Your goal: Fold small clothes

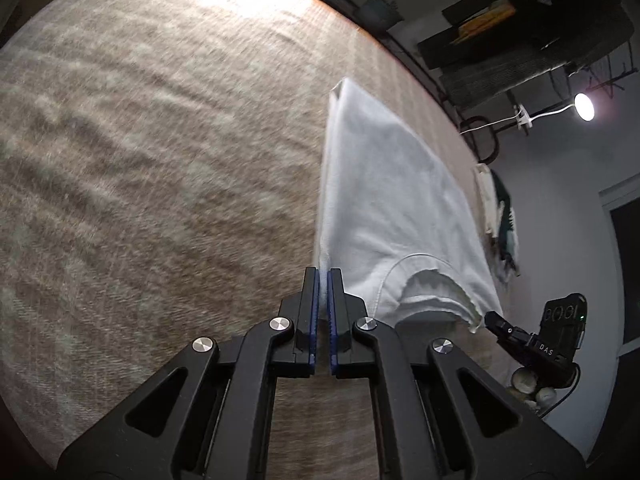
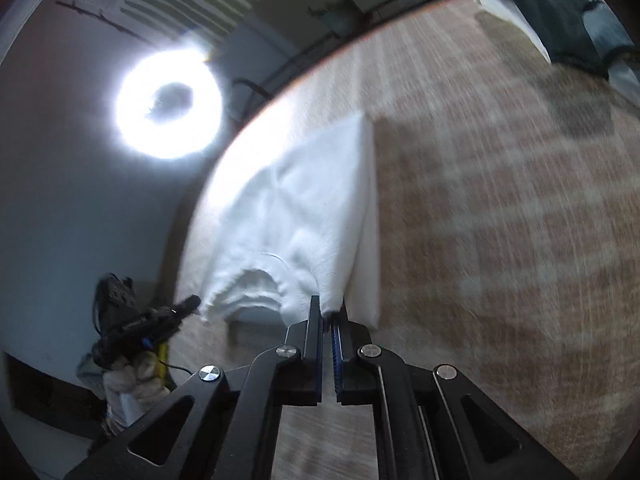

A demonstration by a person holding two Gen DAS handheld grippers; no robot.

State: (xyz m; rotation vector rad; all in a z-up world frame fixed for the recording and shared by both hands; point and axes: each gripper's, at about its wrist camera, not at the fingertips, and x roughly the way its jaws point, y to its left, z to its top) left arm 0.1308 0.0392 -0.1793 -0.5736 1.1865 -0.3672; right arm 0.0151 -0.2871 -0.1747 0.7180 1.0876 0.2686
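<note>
A white T-shirt [image 1: 392, 200] lies partly on the brown patterned cloth surface [image 1: 160, 160], its collar end lifted off it. My left gripper [image 1: 323, 272] is shut on the shirt's shoulder edge left of the collar. My right gripper [image 2: 330, 306] is shut on the other shoulder edge of the same shirt [image 2: 304, 208]. The right gripper also shows in the left wrist view [image 1: 490, 316] touching the collar-side corner. The left gripper shows in the right wrist view [image 2: 192, 302] at the shirt's other corner. The collar opening [image 1: 432, 284] faces me between the two grippers.
A dark green and white garment [image 2: 560, 12] lies at the surface's far corner and shows in the left view [image 1: 500, 216]. A ring lamp [image 2: 170, 102] glares beside the surface's edge. Dark shelves [image 1: 520, 28] stand past the far edge.
</note>
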